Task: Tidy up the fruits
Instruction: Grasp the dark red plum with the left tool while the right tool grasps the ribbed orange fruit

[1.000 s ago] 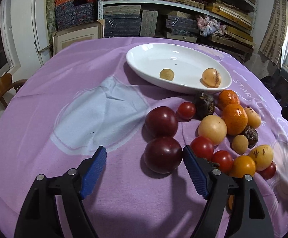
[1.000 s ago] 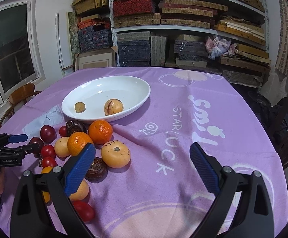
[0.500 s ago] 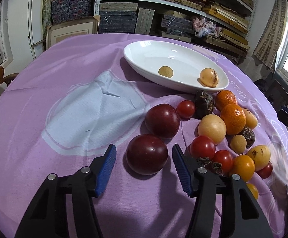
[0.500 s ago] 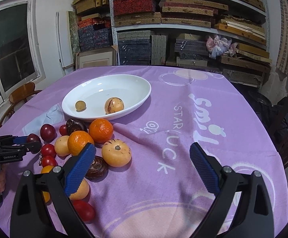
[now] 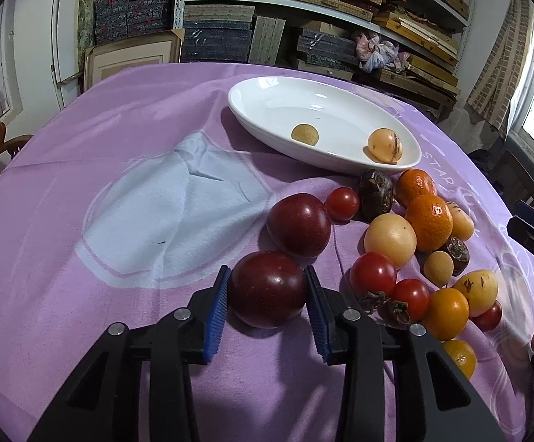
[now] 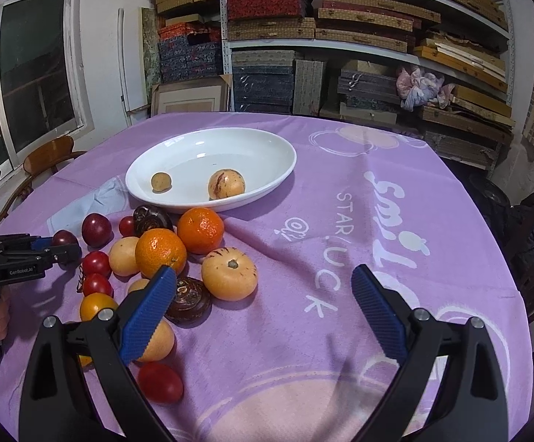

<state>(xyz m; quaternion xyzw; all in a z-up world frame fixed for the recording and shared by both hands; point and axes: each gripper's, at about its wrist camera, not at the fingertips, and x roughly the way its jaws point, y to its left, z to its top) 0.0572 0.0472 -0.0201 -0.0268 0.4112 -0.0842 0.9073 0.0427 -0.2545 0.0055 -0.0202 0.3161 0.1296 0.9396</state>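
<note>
My left gripper (image 5: pixel 268 300) is shut on a dark red plum (image 5: pixel 268 289) that rests on the purple cloth; both blue pads touch its sides. It also shows in the right wrist view (image 6: pixel 64 238). A second dark plum (image 5: pixel 299 224) lies just beyond. A white oval dish (image 5: pixel 267 99) holds a small tan fruit (image 5: pixel 304 134) and a pale orange fruit (image 5: pixel 385 145). A pile of tomatoes, oranges and yellow fruits (image 5: pixel 428 217) lies to the right. My right gripper (image 6: pixel 263 313) is open and empty above the cloth, right of the pile.
A pale blue patch (image 5: pixel 163 213) marks the cloth left of the plums. A wooden chair (image 6: pixel 48 156) stands at the table's left edge. Shelves of boxes (image 6: pixel 340 37) fill the wall behind. The dish also shows in the right wrist view (image 6: pixel 267 147).
My left gripper moved forward around the near plum and closed from wide open until its pads touch it. The right gripper has stayed still and open.
</note>
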